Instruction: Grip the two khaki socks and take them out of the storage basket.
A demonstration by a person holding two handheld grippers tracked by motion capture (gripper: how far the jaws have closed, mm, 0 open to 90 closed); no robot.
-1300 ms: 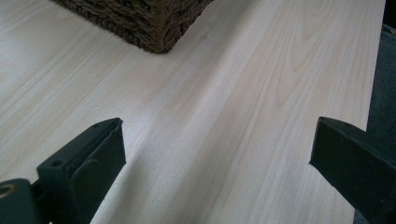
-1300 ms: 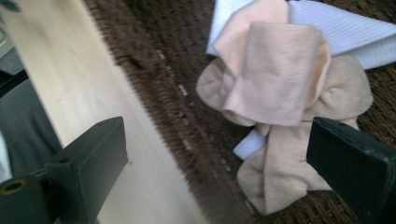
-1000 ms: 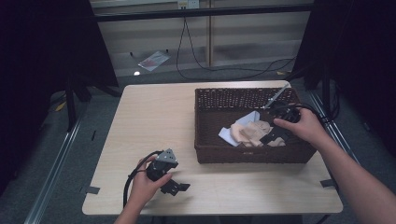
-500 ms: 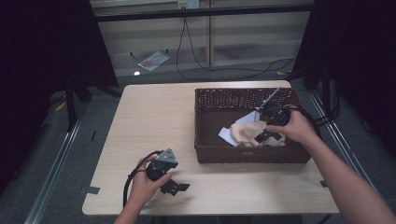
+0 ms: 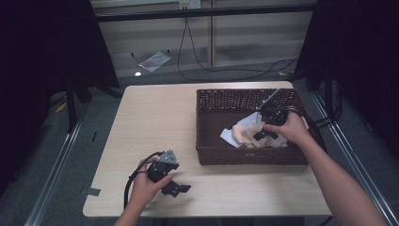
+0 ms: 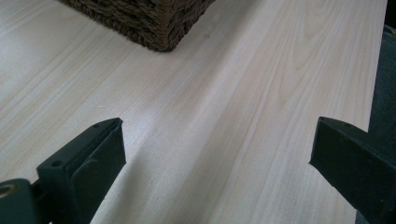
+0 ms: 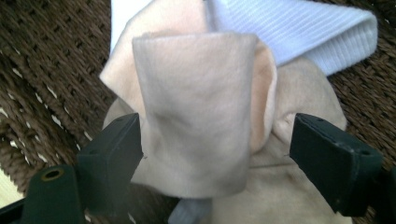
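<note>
A standing fold of beige cloth rises between the right gripper's closing, not yet pinching fingers; left gripper rests open.

a dark brown woven wicker basket at the right edge of the pale wood-grain table holds a peach felt cloth and a white ribbed cloth.
</note>
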